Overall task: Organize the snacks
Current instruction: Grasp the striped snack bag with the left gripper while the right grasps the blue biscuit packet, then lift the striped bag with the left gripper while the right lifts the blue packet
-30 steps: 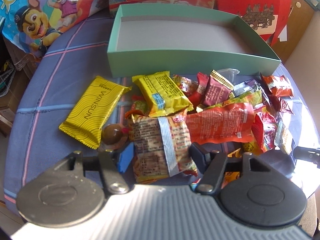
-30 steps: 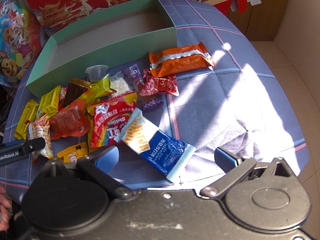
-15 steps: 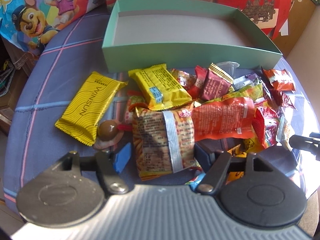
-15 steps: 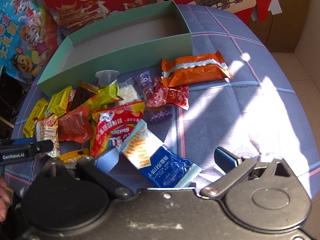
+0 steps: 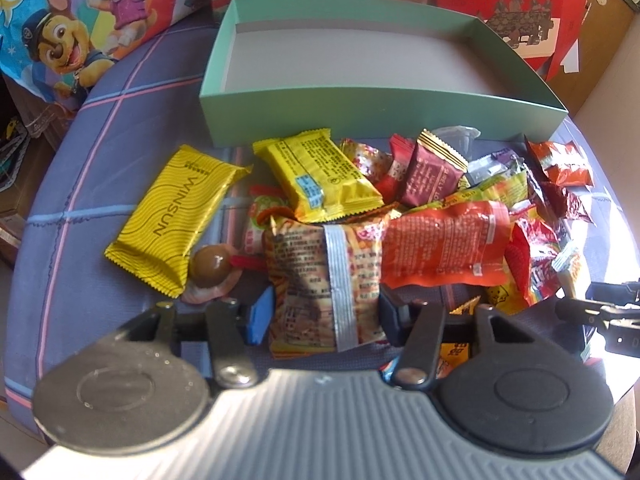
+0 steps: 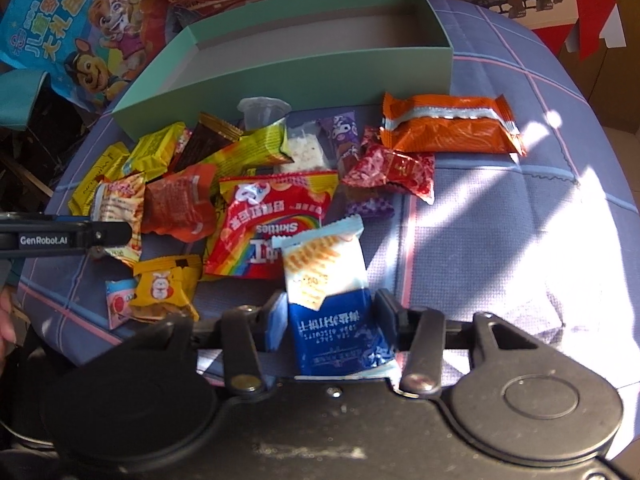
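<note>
On the plaid-clothed tabletop [image 5: 100, 128], snacks heaped before the empty green box [image 5: 360, 108], the left gripper [image 5: 324, 312] has closed its jaws on the orange packet [image 5: 320, 280] and the right gripper [image 6: 330, 320] on the blue cracker packet [image 6: 336, 312], seen only from the right wrist; either slick wrapper could slip.

- Teal box [image 6: 304, 68]: interior open from above; near wall stands between the snack pile [image 6: 240, 184] and the interior.
- Table [image 6: 500, 240], right side: bare checked cloth, free passage.
- Table, left edge: narrow bare strip beside the yellow wafer pack [image 5: 176, 216].
- Far edge: red gift boxes [image 5: 520, 8] stand behind the teal box.
</note>
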`<state>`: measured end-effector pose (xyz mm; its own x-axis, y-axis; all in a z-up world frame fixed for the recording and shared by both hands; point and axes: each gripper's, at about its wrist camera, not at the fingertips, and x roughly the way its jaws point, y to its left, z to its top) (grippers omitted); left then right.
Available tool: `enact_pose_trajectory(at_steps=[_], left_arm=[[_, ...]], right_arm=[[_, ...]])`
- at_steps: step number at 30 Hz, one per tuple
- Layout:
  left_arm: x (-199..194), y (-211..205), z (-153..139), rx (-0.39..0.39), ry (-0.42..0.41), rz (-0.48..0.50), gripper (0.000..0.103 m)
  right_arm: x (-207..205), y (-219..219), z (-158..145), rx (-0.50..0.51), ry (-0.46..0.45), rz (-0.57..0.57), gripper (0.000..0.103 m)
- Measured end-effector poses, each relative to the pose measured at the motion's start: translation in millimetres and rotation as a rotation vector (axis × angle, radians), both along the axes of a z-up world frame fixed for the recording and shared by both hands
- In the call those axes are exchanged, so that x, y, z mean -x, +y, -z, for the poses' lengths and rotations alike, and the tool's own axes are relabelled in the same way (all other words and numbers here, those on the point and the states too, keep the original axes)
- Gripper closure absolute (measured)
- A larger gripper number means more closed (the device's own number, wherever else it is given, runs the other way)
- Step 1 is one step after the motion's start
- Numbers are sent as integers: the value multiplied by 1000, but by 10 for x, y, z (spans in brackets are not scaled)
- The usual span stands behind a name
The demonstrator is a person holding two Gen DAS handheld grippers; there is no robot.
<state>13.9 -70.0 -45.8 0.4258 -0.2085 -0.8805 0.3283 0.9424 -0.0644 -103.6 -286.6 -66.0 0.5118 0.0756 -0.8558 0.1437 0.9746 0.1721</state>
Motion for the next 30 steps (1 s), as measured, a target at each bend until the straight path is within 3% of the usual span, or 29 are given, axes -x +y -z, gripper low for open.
enact_pose_trajectory(at_steps=[5, 6, 7, 14, 16, 19, 21, 24, 26, 30], left_arm=[[2, 55, 54, -20, 20, -17, 45], [5, 65, 45, -16, 18, -20, 46], [15, 74, 32, -16, 15, -20, 47], [113, 134, -66, -11, -4, -19, 55], [138, 164, -123, 4, -19, -13, 55], [137, 189, -127, 12, -16, -7, 55], [131, 216, -82, 33, 13, -8, 55], [162, 232, -43, 43, 27, 3, 55], [168, 220, -23, 38, 32, 6, 55], [170, 181, 12, 21, 34, 15, 50]], right_arm=[[-6, 24, -4, 2, -5, -7, 49], [5, 32, -7, 4, -7, -3, 51], [17, 38, -13, 6, -5, -5, 61], [119, 47, -166, -22, -33, 24, 69], [122, 44, -246, -11, -44, 23, 79], [64, 66, -233, 3, -16, 5, 80], [48, 88, -206, -3, -2, -4, 80], [61, 72, -197, -73, 4, -1, 67], [79, 81, -182, -46, 6, 7, 54], [92, 56, -99, -36, 20, 24, 53]])
